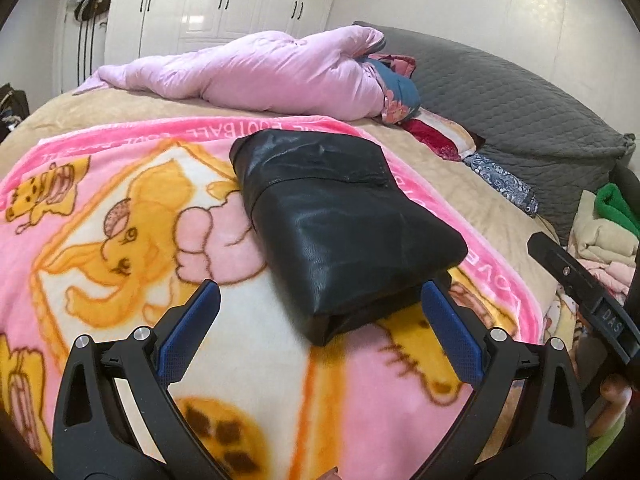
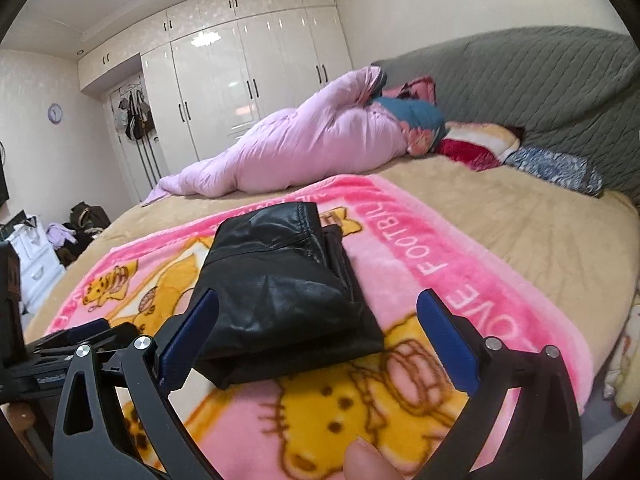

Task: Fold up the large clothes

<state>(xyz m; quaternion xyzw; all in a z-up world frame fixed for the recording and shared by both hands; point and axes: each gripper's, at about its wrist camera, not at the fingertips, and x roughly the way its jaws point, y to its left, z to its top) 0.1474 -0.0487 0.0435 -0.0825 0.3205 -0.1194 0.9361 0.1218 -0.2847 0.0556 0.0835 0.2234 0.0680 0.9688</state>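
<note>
A black leather-like garment (image 1: 340,220) lies folded into a compact rectangular bundle on a pink cartoon blanket (image 1: 120,240) spread over the bed. My left gripper (image 1: 320,300) is open just in front of the bundle's near end, holding nothing. In the right wrist view the same black bundle (image 2: 280,296) lies ahead on the blanket (image 2: 420,248), and my right gripper (image 2: 318,308) is open around its near end, fingers apart and gripping nothing. The right gripper's black body (image 1: 580,280) shows at the right edge of the left wrist view. A fingertip (image 2: 368,460) shows at the bottom.
A pink quilt (image 1: 260,72) is rolled up at the far side of the bed beside pillows (image 1: 440,136) and a grey quilted headboard (image 1: 520,100). Stacked clothes (image 1: 608,232) sit off the right edge. White wardrobes (image 2: 248,64) line the far wall.
</note>
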